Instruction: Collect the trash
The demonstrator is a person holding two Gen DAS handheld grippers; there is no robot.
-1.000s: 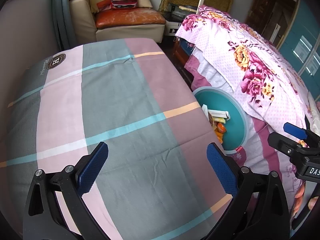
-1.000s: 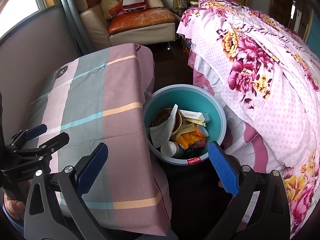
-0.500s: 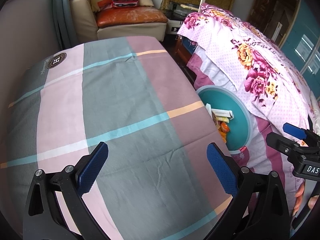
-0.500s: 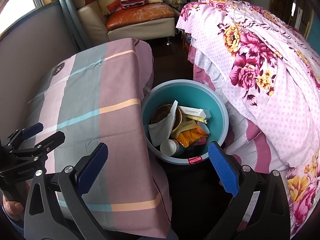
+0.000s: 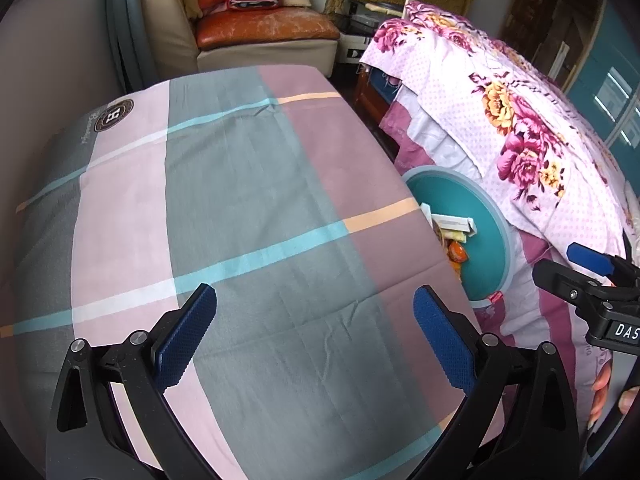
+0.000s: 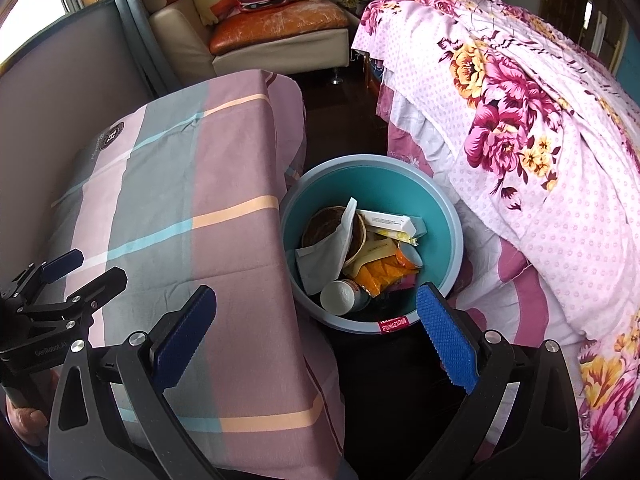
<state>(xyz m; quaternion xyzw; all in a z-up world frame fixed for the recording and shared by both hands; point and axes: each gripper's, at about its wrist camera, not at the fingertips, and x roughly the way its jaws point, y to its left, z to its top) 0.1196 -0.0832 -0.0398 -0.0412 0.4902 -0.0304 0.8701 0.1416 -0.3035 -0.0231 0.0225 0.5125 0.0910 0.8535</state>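
Observation:
A teal round bin (image 6: 440,216) stands on the floor between the table and the bed; it also shows in the left wrist view (image 5: 488,216). It holds trash: a brown bowl (image 6: 320,224), a grey pouch (image 6: 324,256), a white box (image 6: 388,222), orange wrappers (image 6: 380,272) and a white cup (image 6: 338,296). My right gripper (image 6: 316,328) is open and empty, above the bin's near rim. My left gripper (image 5: 314,328) is open and empty above the table's plaid cloth (image 5: 240,200). No loose trash shows on the cloth.
The table cloth (image 6: 180,208) hangs over the edge next to the bin. A bed with a floral cover (image 6: 520,120) is on the right. A sofa (image 6: 272,24) with cushions stands at the back. Dark floor lies between bin and sofa.
Both grippers have drifted slightly back and up; the bin sits a little lower and nearer the frame middle in the right wrist view. Both stay open and empty.

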